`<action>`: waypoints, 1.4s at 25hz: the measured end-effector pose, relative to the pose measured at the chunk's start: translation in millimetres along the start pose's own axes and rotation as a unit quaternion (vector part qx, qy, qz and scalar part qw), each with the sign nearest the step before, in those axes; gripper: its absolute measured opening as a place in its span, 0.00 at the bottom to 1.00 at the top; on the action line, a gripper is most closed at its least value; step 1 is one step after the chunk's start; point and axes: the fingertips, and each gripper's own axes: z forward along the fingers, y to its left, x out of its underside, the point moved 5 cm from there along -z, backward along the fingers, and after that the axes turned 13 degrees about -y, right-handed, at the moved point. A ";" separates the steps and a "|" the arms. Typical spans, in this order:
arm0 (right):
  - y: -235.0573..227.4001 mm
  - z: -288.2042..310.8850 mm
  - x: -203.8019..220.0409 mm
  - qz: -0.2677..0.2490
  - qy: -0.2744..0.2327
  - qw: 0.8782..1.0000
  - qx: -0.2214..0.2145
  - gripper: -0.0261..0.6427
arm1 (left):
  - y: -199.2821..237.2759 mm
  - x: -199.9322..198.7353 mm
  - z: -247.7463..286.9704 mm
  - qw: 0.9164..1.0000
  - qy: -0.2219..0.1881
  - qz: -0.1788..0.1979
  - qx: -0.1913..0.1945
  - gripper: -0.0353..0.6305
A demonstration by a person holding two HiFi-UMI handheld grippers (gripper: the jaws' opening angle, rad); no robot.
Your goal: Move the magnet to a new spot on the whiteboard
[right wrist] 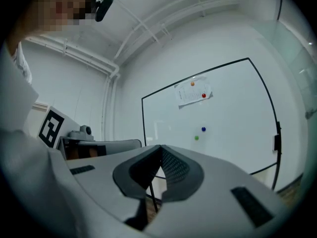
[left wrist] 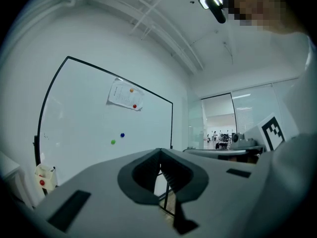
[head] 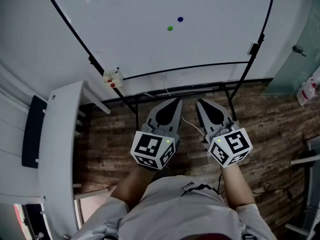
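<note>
Grey left gripper (head: pixel 174 102) and right gripper (head: pixel 200 103) both clenched empty, level, well short of the black-framed white whiteboard (head: pixel 200 49); small round green magnet (head: pixel 170 28) sits near a round blue magnet (head: pixel 180 19) mid-board, so a loose approach likely dislodges the wrong one

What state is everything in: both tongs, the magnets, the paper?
left tongs: shut, empty, away from the whiteboard.
right tongs: shut, empty, away from the whiteboard.
green magnet: on the whiteboard, untouched.
blue magnet: on the whiteboard, apart from the green one.
paper sheet: held up by an orange magnet and a red magnet.
</note>
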 end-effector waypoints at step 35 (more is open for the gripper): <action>-96.9 233.1 72.8 -0.050 0.000 0.993 0.103 0.06 | 208.9 38.7 165.4 0.998 -0.005 -0.010 0.069 0.07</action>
